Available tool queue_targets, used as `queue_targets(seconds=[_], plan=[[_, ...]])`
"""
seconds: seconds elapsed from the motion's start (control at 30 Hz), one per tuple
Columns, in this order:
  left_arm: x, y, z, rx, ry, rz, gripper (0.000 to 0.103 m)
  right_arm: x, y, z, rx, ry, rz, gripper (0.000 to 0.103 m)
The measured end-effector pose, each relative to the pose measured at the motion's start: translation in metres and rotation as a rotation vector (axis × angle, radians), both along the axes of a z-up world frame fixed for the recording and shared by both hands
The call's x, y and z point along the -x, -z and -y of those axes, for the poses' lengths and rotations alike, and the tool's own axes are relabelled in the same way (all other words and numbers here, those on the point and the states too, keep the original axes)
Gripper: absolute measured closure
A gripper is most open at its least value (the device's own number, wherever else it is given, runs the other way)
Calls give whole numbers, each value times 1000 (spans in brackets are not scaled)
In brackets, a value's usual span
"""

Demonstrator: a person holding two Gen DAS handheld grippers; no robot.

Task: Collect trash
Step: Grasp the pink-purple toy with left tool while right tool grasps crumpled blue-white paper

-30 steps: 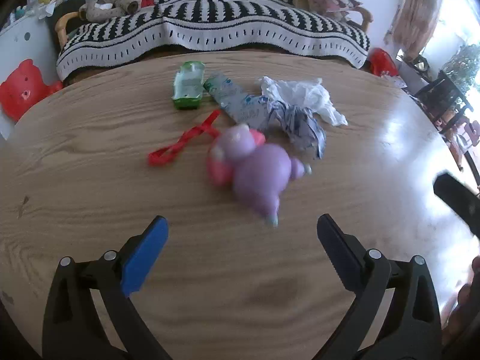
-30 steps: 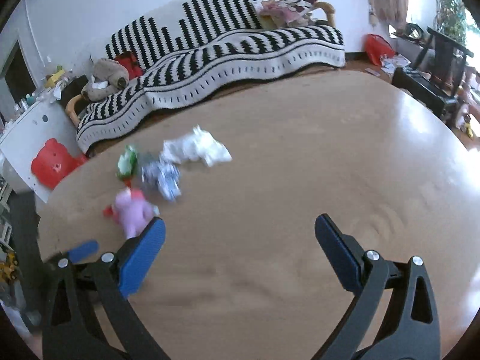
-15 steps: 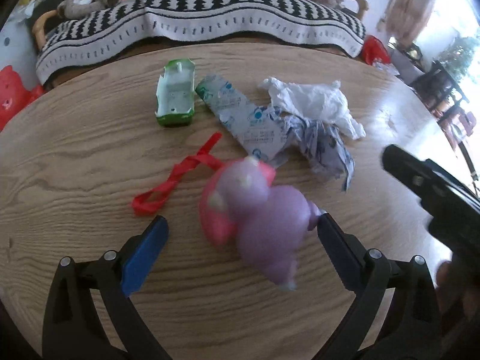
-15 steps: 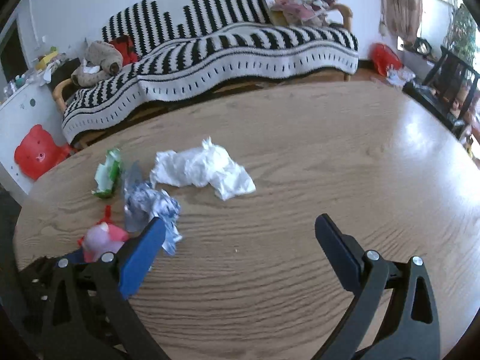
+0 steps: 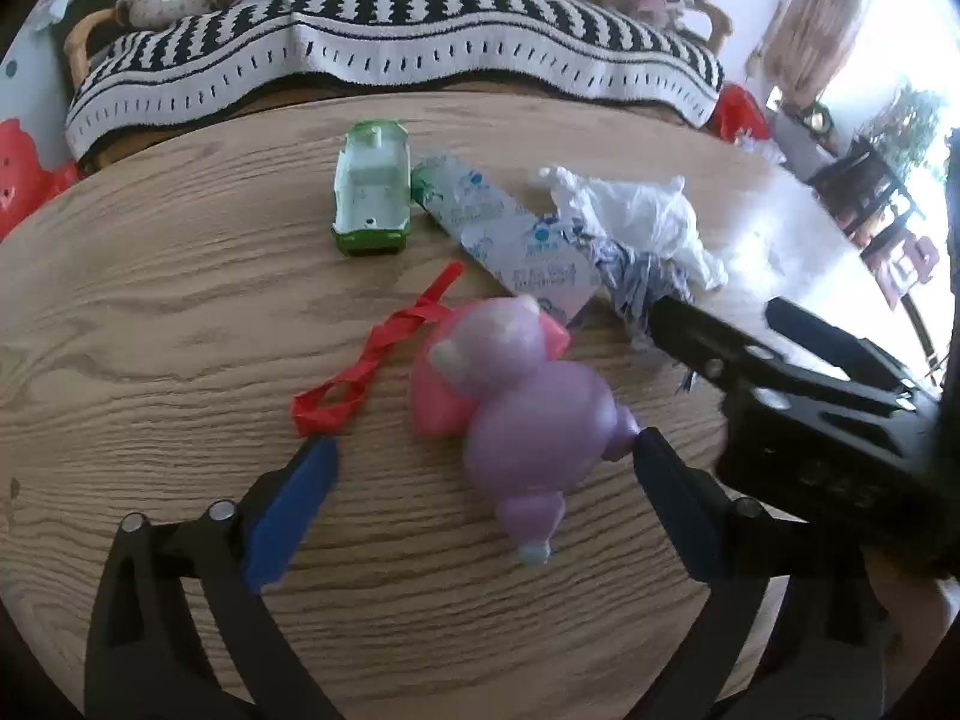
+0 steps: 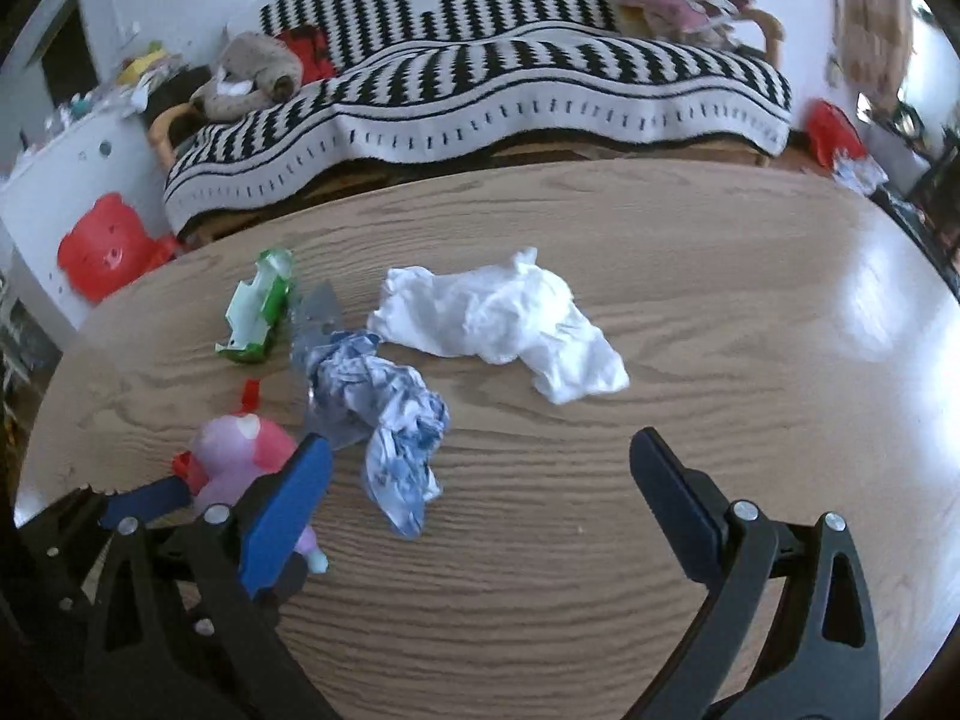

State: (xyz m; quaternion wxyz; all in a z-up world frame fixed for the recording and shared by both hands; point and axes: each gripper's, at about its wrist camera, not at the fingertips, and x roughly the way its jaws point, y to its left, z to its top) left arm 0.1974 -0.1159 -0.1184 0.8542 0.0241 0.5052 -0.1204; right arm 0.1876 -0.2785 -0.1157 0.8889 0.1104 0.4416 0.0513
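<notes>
On the wooden table (image 5: 150, 330) lies a pile of litter: a flattened green carton (image 5: 372, 204), a silver-blue wrapper (image 5: 510, 240), a white tissue (image 5: 636, 216), a crumpled blue-white paper (image 5: 636, 276) and a red ribbon (image 5: 372, 360). A purple and pink toy (image 5: 528, 408) lies between the fingers of my left gripper (image 5: 483, 456), whose jaws are closing; the left pad stands clear of it. My right gripper (image 6: 480, 450) hovers low over the table (image 6: 720, 300), its jaws closing. The blue-white paper (image 6: 390, 414) lies just ahead of its left finger, untouched, with the tissue (image 6: 498, 318) farther ahead.
A sofa under a black-and-white striped blanket (image 6: 480, 90) runs behind the table, with a plush toy (image 6: 252, 72) on it. A red bear-shaped thing (image 6: 102, 246) stands at the far left. Dark chairs (image 5: 864, 180) stand to the right. The two grippers are close side by side.
Both grippers have moved forward toward the pile. The purple toy now lies between the left fingers. The right gripper has come into the left wrist view from the right. Both jaws have narrowed slightly.
</notes>
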Motion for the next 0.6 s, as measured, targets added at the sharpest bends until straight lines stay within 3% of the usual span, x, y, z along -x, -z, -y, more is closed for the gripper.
queue_targets(seconds=[0.03,0.07,0.1,0.2,0.33,0.6], plan=[[1,-2,0,2,6,11,39,-2,3,2,-17,-2,-9,31],[1,-3,0,8,17,15,46,-4,6,4,-45,-8,-19,50],[2,-4,-1,32,22,5,57,-5,10,6,-83,-23,-31,59],[5,-5,0,28,23,8,64,-2,9,4,-109,-46,-26,80],[12,-15,3,44,45,34,69,6,1,5,-112,-35,2,85],[17,-22,-2,51,47,59,71,21,-17,11,-88,4,72,85]])
